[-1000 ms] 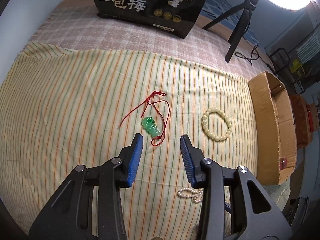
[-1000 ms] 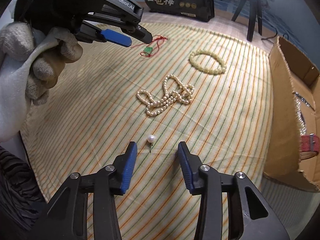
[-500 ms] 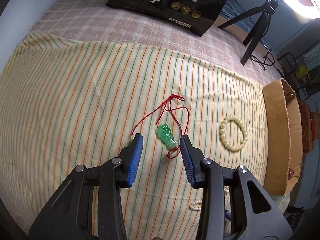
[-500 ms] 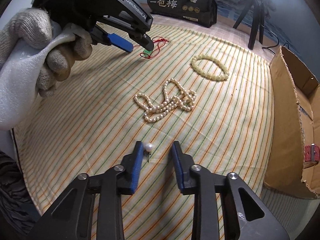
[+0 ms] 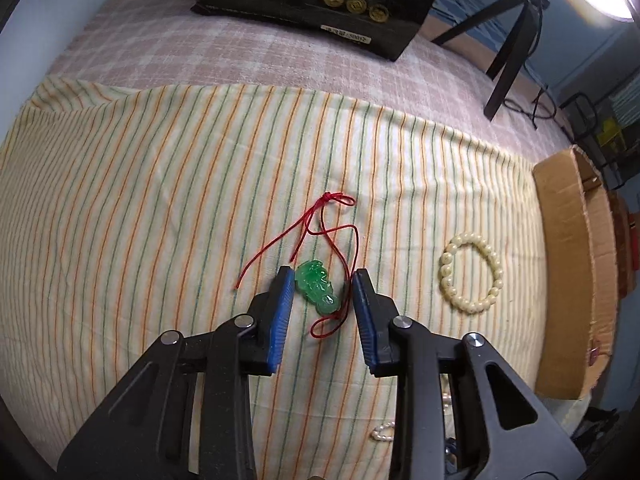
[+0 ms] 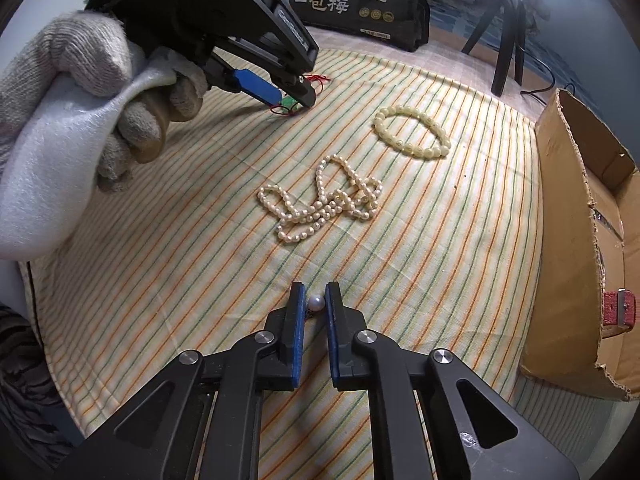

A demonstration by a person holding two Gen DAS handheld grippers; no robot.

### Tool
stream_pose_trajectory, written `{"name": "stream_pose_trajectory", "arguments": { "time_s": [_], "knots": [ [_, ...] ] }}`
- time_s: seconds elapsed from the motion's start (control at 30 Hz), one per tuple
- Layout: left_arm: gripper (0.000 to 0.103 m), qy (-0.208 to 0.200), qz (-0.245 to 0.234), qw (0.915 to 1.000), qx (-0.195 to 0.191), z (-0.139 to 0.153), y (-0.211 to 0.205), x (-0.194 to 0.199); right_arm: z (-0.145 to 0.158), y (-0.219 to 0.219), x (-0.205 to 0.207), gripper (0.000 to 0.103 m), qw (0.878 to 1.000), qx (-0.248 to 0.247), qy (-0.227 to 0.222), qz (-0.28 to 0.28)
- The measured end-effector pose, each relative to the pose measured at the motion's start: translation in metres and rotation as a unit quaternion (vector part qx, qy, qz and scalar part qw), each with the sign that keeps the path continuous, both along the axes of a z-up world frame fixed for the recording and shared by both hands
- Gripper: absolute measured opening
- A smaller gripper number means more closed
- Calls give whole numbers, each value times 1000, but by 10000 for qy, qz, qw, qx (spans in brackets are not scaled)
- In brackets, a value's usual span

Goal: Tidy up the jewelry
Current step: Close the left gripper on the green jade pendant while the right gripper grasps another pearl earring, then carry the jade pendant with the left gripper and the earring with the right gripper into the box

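A green jade pendant (image 5: 318, 286) on a red cord (image 5: 316, 224) lies on the striped cloth. My left gripper (image 5: 322, 278) is open, its jaws down on either side of the pendant. It also shows in the right wrist view (image 6: 290, 98). My right gripper (image 6: 316, 294) has its jaws closed nearly onto a single pearl earring (image 6: 316, 303) that sits between the pads on the cloth. A pearl necklace (image 6: 324, 202) lies in a heap mid-cloth. A cream bead bracelet (image 6: 412, 138) lies farther right; it also shows in the left wrist view (image 5: 471, 272).
An open cardboard box (image 6: 580, 216) stands at the right edge with a red strap (image 6: 620, 312) inside. A black printed bag (image 6: 360, 0) and a tripod (image 6: 508, 32) stand at the back. A gloved hand (image 6: 92, 92) holds the left gripper.
My left gripper has moved forward and down until its jaws straddle the pendant. My right gripper has moved onto the pearl earring and its jaws have closed in around it.
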State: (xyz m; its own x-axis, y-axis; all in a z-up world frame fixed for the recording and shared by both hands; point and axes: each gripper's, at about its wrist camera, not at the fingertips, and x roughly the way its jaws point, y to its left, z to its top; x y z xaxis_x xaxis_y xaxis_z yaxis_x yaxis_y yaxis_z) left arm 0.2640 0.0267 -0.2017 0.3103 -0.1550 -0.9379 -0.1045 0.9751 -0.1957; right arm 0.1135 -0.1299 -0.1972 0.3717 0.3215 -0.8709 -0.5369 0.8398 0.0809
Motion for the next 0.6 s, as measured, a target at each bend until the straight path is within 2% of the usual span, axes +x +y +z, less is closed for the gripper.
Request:
{"name": "stream_pose_trajectory", "arguments": {
  "time_s": [0.03,0.1,0.33,0.6],
  "knots": [
    [28,-13,-34,10000,77,-1,-2,1,0,0,0,8,10000,-4,2,0],
    [17,-50,-95,9996,244,-2,-4,1,0,-1,-1,8,10000,-2,6,-5],
    [16,-92,-151,9996,206,-1,0,1,0,-3,-2,8,10000,10,16,-18],
    [16,-252,5,9996,144,17,22,-11,3,-10,-1,8,9999,57,18,-84]
  ]
}}
